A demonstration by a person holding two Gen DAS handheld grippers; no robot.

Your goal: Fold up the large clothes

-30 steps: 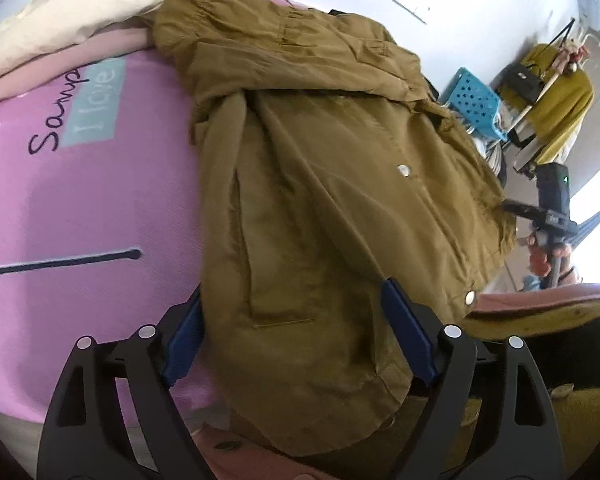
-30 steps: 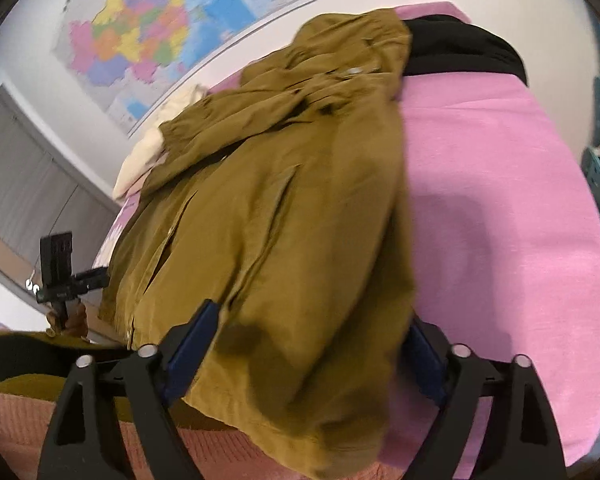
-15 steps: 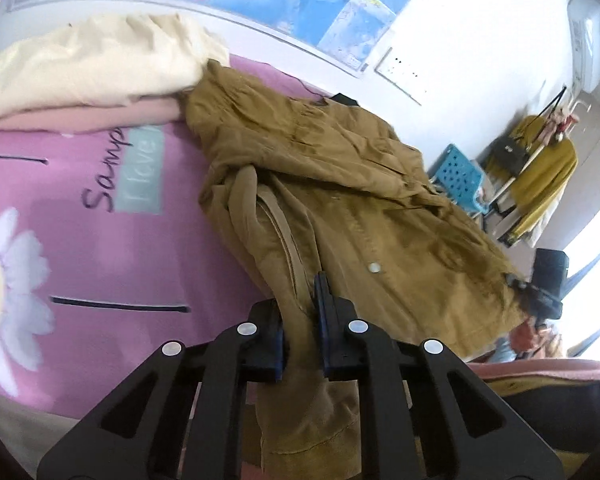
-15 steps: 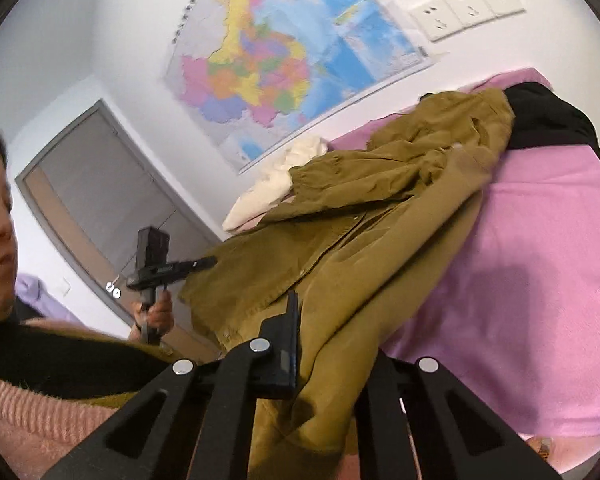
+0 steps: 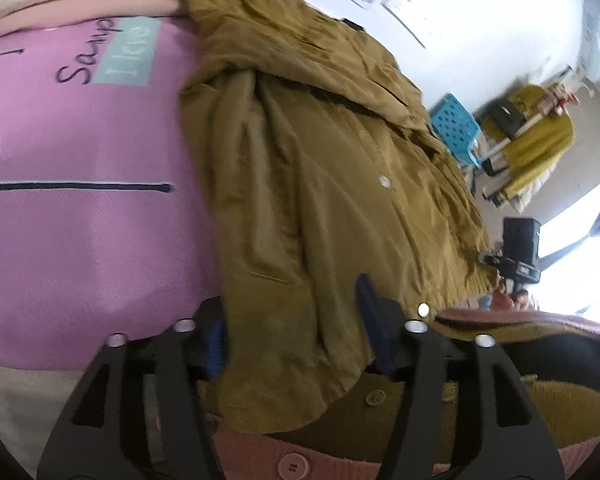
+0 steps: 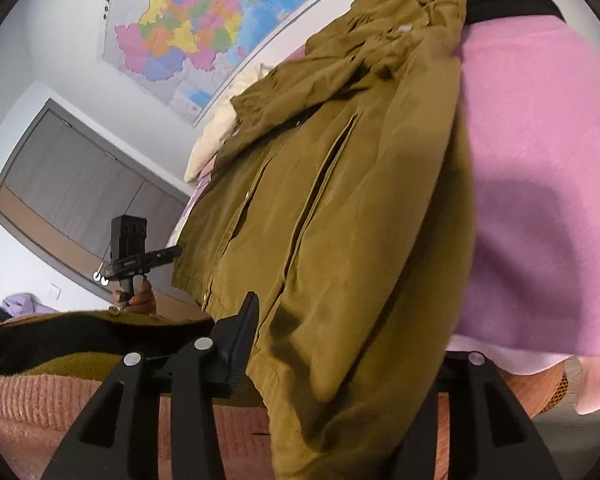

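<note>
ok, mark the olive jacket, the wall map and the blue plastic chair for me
olive jacket (image 5: 340, 208): left wrist view, on the front panel left of the pale button.
wall map (image 6: 196, 20): right wrist view, on the coloured regions.
blue plastic chair (image 5: 454, 126): left wrist view, on the perforated back.

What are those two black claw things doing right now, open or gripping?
Left gripper: jaws opening, hem of the olive-brown cotton jacket lies loose between them.
Right gripper: jaws opening, the same jacket's hem drapes between them, not pinched.
</note>
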